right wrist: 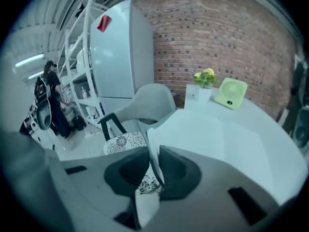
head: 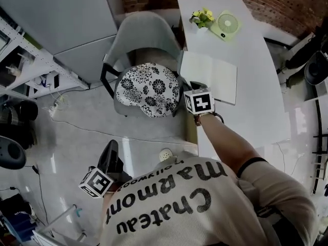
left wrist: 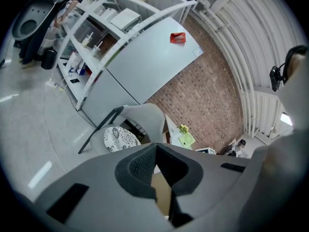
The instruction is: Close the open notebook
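Right tongs (right wrist: 153,154) clenched on the thin near-left edge of the notebook (head: 212,76), pads pressed either side of the white leaf. Gripped at the outer edge, probably, for the longest lever in swinging that half over the spine onto the other. Left tongs (left wrist: 154,151) pressed together on nothing, low and well apart from the worktop (head: 256,106); likely held aside as unneeded for a one-handed fold. Notebook lying open near the worktop's left edge, just beside the chair (head: 141,35), within easy reach of the right arm. Counted: two tongs, one notebook, one worktop, one chair with one patterned cushion (head: 148,88), and one green fan (head: 226,24) and one small pot of yellow flowers (head: 202,18) at the far end, well clear of the fold.
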Demonstrator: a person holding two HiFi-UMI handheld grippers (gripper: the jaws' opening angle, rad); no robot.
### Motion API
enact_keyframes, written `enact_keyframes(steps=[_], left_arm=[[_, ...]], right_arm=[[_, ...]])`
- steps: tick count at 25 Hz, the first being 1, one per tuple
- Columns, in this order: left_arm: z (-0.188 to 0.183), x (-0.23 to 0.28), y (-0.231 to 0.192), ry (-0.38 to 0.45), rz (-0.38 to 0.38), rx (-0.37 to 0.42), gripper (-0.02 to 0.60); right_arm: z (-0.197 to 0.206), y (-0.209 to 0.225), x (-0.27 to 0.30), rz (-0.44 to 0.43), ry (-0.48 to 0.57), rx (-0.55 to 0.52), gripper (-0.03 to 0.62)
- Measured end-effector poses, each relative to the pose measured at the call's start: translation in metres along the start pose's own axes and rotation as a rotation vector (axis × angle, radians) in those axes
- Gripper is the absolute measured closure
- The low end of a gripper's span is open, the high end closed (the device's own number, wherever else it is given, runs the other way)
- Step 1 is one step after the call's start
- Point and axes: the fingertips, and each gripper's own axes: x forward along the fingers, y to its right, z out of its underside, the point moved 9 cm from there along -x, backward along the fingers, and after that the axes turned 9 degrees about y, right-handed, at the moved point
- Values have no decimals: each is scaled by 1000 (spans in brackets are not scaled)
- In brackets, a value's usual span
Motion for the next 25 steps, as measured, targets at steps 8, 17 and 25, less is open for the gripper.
enact_keyframes(steps=[8, 17, 25], left_arm=[[8, 24, 24, 8, 27, -4, 581], [22, 31, 77, 92, 31, 8, 581], [47, 32, 120, 116, 28, 48, 581]], right_arm=[[-4, 26, -5, -79, 57, 310, 531], [-13, 56, -34, -215, 149, 454, 531], [-5, 78, -61, -318, 191, 540, 531]])
